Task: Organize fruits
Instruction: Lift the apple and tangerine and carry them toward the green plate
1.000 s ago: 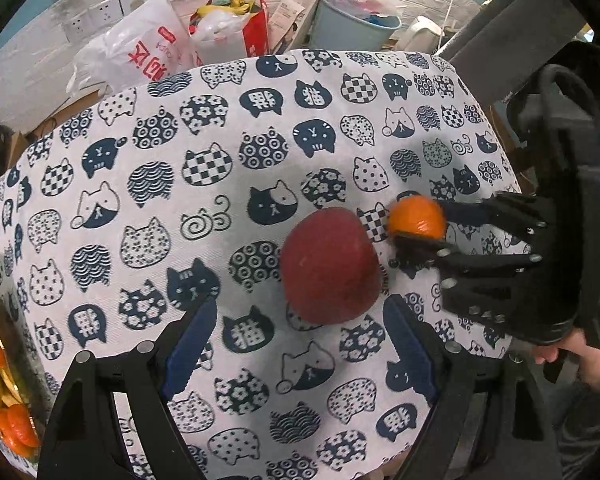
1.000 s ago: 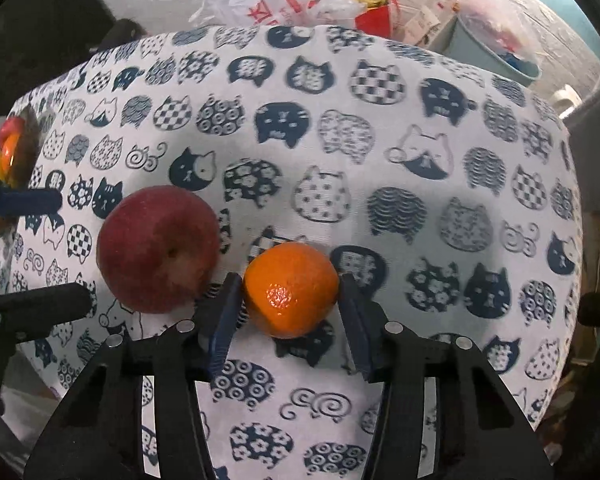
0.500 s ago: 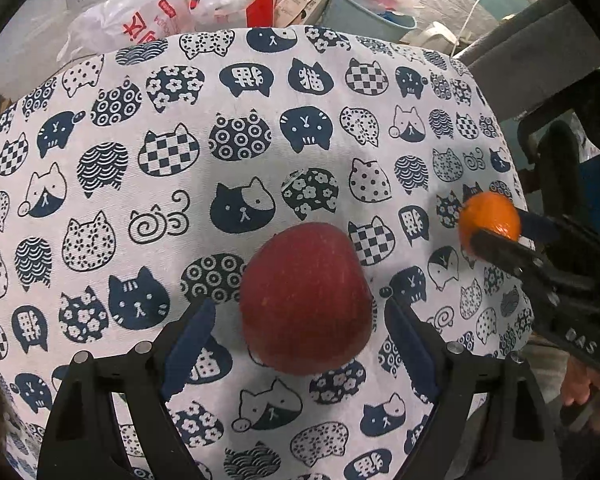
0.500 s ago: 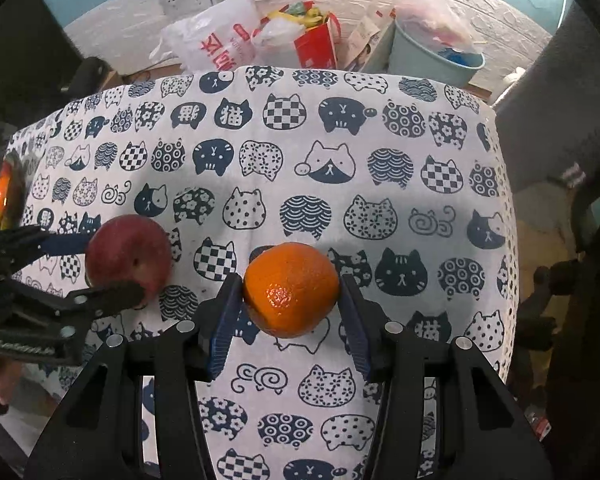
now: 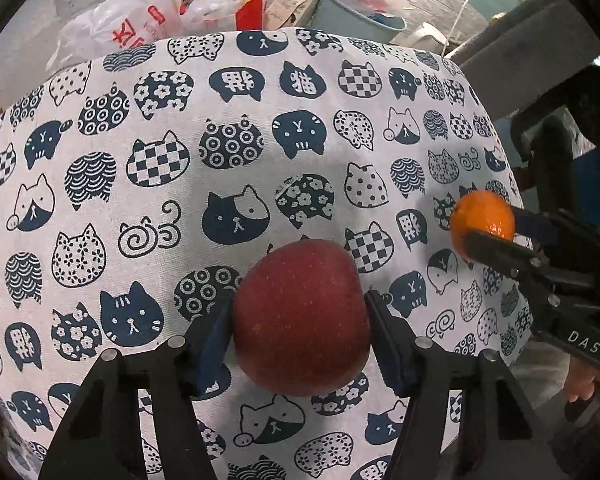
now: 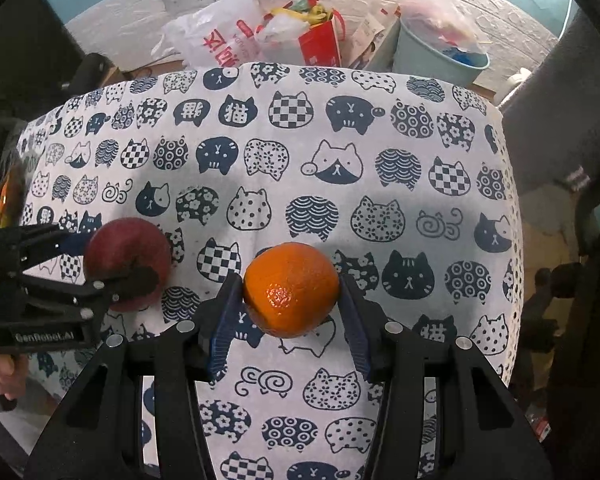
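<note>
On the cat-print cloth [image 5: 260,152], left claw [image 5: 300,320] closing around red apple [image 5: 300,316], right claw [image 6: 290,292] gripping orange [image 6: 291,289].

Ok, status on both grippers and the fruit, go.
Left gripper closing, pads against the red apple. Right gripper shut on the orange. Cat-print tablecloth around them bare.

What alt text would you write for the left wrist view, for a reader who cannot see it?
The left gripper is closing on a red apple that sits between its blue pads, above a cat-print tablecloth. At the right edge, the right gripper holds an orange.
</note>
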Tool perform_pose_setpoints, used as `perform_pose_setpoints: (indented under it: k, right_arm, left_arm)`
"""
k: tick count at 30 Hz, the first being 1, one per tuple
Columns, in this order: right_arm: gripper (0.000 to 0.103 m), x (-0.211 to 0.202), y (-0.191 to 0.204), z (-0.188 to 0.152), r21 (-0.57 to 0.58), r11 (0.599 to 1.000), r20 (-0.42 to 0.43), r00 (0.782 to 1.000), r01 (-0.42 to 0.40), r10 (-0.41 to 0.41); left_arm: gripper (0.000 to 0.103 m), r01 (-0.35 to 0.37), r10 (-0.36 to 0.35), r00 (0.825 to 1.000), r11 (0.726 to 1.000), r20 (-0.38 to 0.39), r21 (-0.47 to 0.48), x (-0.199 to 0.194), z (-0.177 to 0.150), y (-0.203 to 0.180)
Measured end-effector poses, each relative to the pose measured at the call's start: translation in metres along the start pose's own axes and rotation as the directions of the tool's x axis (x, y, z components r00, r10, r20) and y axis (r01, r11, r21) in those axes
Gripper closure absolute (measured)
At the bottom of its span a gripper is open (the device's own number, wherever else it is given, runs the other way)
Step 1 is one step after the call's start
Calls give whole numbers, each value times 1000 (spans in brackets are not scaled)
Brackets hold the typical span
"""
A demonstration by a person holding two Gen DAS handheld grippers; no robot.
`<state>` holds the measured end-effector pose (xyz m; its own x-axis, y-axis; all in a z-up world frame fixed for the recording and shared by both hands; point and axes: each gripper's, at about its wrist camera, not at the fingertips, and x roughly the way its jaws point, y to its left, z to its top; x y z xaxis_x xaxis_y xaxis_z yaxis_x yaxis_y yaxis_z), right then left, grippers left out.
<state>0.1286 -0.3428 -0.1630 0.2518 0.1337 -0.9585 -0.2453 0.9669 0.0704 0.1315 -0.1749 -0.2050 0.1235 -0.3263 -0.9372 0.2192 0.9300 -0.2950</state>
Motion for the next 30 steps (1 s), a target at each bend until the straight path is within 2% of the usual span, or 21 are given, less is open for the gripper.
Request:
perform_pose_setpoints:
  k: [12, 19, 30]
  right_arm:
    - [55, -10, 12, 3, -23, 1000, 27, 1000, -9, 10]
    - [55, -19, 30, 6, -53, 998, 54, 998, -30, 33]
    - [55, -41, 72, 17, -121, 990, 101, 991, -70, 83]
  left_arm:
    - [41, -85, 82, 995, 995, 52, 54, -22, -10, 12]
    - [41, -122, 110, 986, 988, 123, 97, -58, -24, 11]
    - [41, -174, 156, 969, 981, 192, 82, -107, -47, 38]
